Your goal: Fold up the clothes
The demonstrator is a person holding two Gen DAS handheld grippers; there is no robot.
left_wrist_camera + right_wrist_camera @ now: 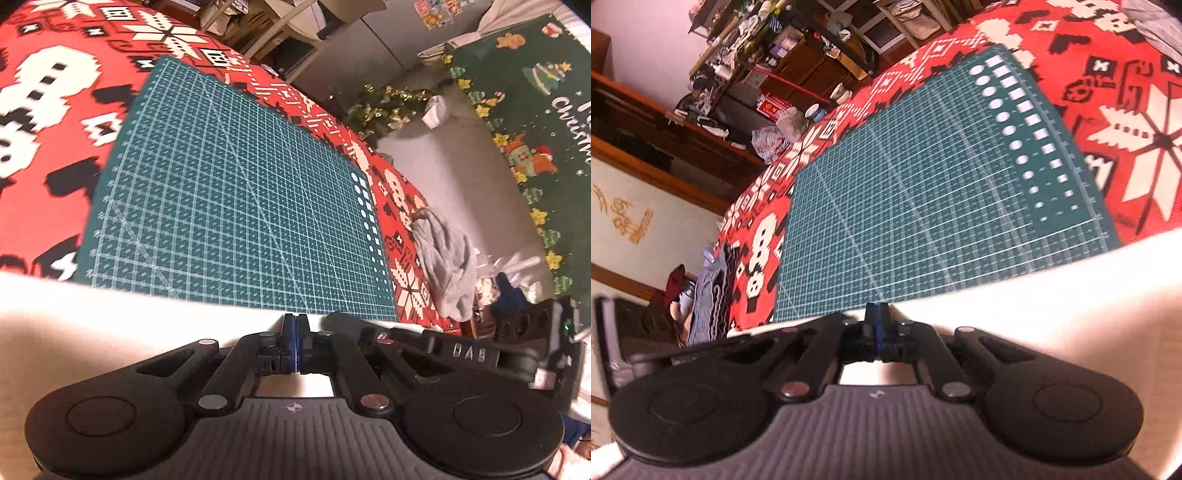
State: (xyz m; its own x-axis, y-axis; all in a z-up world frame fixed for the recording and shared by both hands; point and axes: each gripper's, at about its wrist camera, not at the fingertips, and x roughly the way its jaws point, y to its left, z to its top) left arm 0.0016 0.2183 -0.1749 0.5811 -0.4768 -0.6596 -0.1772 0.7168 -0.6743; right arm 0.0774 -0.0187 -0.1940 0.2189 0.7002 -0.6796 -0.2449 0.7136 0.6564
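- I am pinching the near edge of a pale cream cloth garment [110, 314] in the left gripper [295, 325], its jaws closed on the fabric.
- The right gripper [877, 317] is clamping that same edge, right of the left one.
- The garment is sitting at the near end of the green gridded cutting mat [229, 192].
- I judge a carry or fold is in hand; next calls for level, matched hands.

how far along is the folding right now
Early on. No folded garment shows. In hand: the left gripper and right gripper are each shut on the edge of a white cloth at the green gridded cutting mat. Left: a crumpled grey garment still waits at the table edge.
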